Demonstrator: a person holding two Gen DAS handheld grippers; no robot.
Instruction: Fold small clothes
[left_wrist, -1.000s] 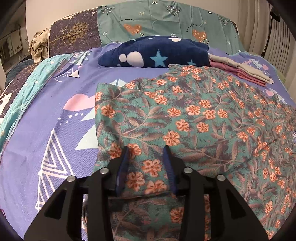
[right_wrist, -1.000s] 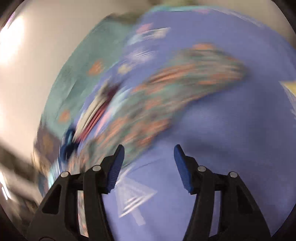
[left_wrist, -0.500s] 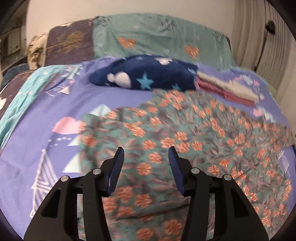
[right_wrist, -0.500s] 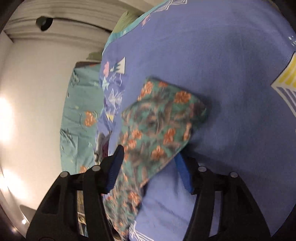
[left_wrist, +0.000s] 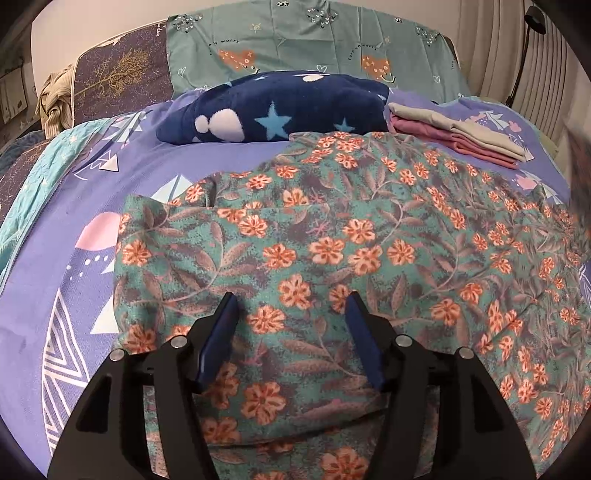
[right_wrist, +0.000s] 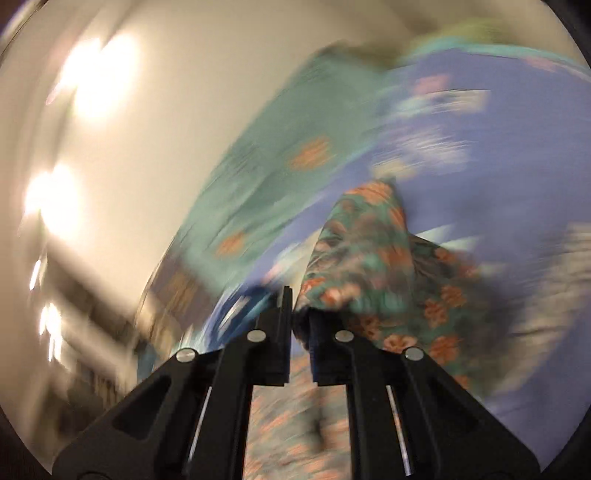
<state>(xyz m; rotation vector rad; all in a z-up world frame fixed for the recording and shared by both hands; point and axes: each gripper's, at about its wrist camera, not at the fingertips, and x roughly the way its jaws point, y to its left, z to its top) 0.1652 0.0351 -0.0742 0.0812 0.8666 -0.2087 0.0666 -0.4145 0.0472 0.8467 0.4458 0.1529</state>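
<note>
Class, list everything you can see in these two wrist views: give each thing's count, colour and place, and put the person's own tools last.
floral garment: one, teal with orange flowers, spread across the bed.
bedspread: one, purple with white and pink shapes, under everything.
fleece blanket: one, navy with stars, behind the garment.
folded clothes: one stack, beige on pink, back right.
pillows: two, one teal, one dark with a gold tree, at the headboard.
striped cloth: one, beige, far left.
left tool: black, blue pads, jaws opening above the garment, nothing pinched.
right tool: black, jaws closing on a lifted garment edge; view blurred.
</note>
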